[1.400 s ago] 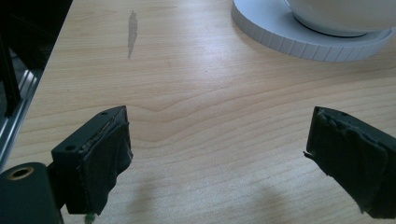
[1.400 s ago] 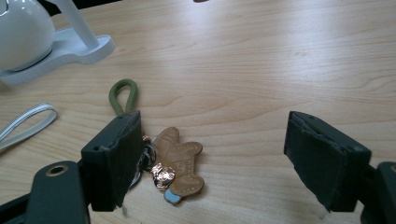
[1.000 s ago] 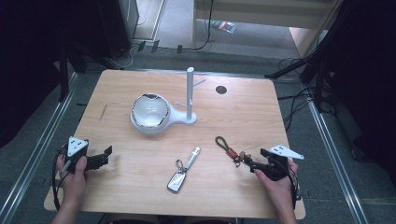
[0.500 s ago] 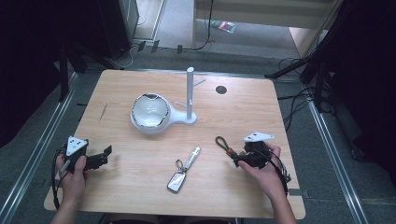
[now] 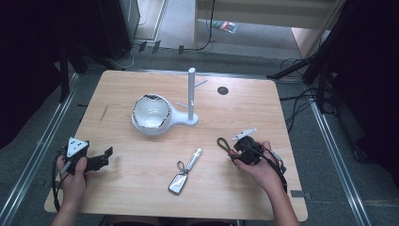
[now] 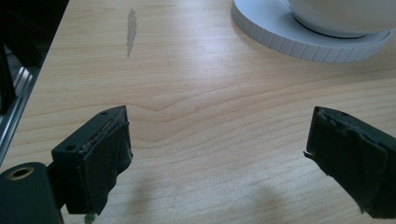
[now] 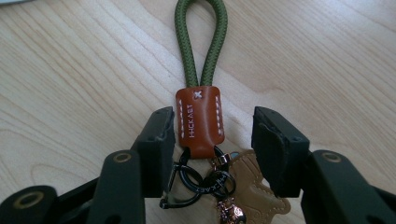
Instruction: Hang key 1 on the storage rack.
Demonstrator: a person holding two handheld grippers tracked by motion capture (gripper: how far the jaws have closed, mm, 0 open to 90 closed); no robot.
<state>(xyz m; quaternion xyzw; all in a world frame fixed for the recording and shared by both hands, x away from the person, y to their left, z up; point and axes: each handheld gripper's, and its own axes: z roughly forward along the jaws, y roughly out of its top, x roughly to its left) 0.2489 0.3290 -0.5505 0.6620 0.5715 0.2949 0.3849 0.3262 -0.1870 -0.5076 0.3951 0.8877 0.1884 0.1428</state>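
- The keychain [image 7: 200,116] lies in the lower right of the high view [image 5: 225,144], its green cord loop running up the right gripper view, leather tab between your jaws.
- Your right gripper [image 7: 210,140] has been closing since the earlier frame, having slid left onto it; the left pad touches the tab, the right stands off, so no grasp yet.
- Your left gripper [image 6: 215,154] sits released, far off, lower left.

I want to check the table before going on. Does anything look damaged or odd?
A grey streak marks the table left of the bowl, like a scuff or stain. The left gripper's pads look frayed. Nothing is spilled.
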